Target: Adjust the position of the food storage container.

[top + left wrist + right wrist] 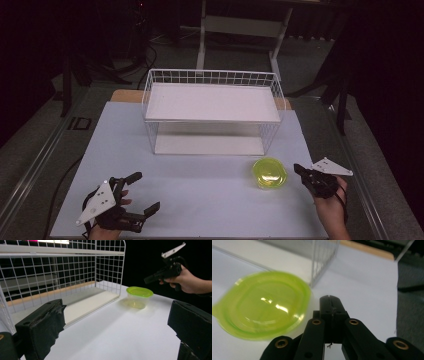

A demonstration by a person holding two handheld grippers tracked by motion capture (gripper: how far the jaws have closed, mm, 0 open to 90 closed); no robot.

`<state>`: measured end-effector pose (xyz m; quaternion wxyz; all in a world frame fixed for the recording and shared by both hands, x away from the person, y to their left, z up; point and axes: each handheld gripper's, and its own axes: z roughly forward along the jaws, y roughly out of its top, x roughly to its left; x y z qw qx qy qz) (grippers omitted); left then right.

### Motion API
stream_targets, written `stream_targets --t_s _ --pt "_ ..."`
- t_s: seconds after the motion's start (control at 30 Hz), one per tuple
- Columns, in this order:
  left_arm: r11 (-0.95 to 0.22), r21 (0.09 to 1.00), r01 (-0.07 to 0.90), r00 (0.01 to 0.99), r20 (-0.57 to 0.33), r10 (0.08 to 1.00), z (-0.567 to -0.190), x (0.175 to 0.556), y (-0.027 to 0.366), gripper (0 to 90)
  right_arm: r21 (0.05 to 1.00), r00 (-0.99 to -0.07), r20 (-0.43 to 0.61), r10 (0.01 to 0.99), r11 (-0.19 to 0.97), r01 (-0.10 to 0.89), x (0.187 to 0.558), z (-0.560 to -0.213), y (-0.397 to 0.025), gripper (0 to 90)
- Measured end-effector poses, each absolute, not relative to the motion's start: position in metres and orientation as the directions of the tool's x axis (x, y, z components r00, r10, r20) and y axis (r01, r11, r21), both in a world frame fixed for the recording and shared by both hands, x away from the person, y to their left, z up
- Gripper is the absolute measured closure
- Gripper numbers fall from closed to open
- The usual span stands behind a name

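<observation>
Hovering just right of the clear plastic tub with lime-green lid (270,173): right gripper (299,170), jaws pressed together. Sitting well left of it: left gripper (144,192), jaws gaping.

White wire rack (212,102) stands at the far middle of my table (200,200), two tiers: upper shelf board, lower board resting on the tabletop. Wire mesh sides and back. Tabletop pale, with a wooden strip (125,95) showing along its far edge. Beyond it, white frame legs (240,25) on dark floor.
</observation>
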<state>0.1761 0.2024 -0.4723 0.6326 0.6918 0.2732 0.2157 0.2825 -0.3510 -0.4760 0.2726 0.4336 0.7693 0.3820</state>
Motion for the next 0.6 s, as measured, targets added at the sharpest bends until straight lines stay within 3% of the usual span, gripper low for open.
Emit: stream_targets --t_s 0.43,0.6 --pt "-0.049 0.994 0.100 0.758 -0.044 0.651 -0.472 0.176 0.204 1.6 0.769 -0.500 0.007 0.866 0.315 0.556 0.289 -0.510 -0.349 90.0" --pt "-0.053 0.994 0.091 0.755 -0.034 0.655 -0.470 0.175 0.205 1.7 0.751 -0.523 -0.004 0.852 0.348 0.561 0.291 -0.517 -0.340 90.0"
